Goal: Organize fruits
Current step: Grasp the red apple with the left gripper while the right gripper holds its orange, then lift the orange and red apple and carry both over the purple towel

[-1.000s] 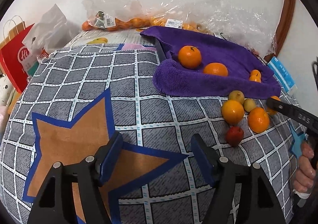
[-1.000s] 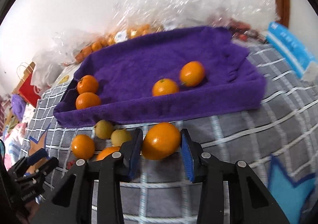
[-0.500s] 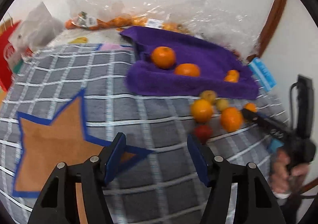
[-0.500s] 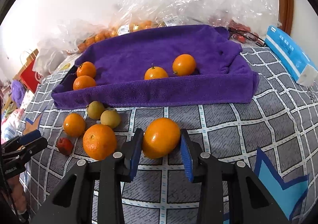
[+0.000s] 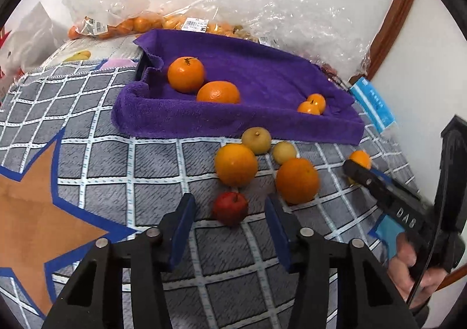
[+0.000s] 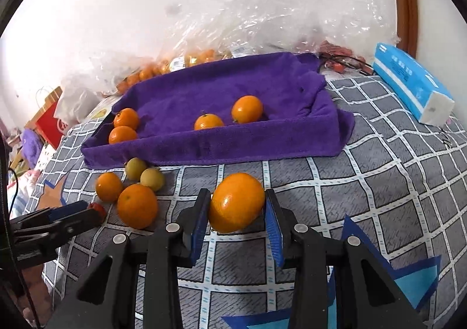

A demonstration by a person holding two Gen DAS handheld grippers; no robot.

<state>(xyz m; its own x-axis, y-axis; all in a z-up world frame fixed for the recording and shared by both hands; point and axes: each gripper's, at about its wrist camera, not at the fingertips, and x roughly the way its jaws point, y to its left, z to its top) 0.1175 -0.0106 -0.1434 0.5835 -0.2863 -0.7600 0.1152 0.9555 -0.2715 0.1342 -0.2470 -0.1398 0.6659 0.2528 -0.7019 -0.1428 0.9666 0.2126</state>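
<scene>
Four oranges (image 6: 246, 109) in purple-towelled tray (image 6: 204, 146); right gripper (image 6: 238, 219) clamping orange (image 6: 236, 202); left gripper (image 5: 229, 222) closing, empty.

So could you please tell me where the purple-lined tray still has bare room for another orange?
The tray is bare across its middle and back, between the two oranges at one end and the pair near the front wall. Outside, the loose fruit crowds that wall.

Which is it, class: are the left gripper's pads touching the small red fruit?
Apart. The left wrist view shows the left gripper with bare cloth between each pad and the red fruit.
</scene>
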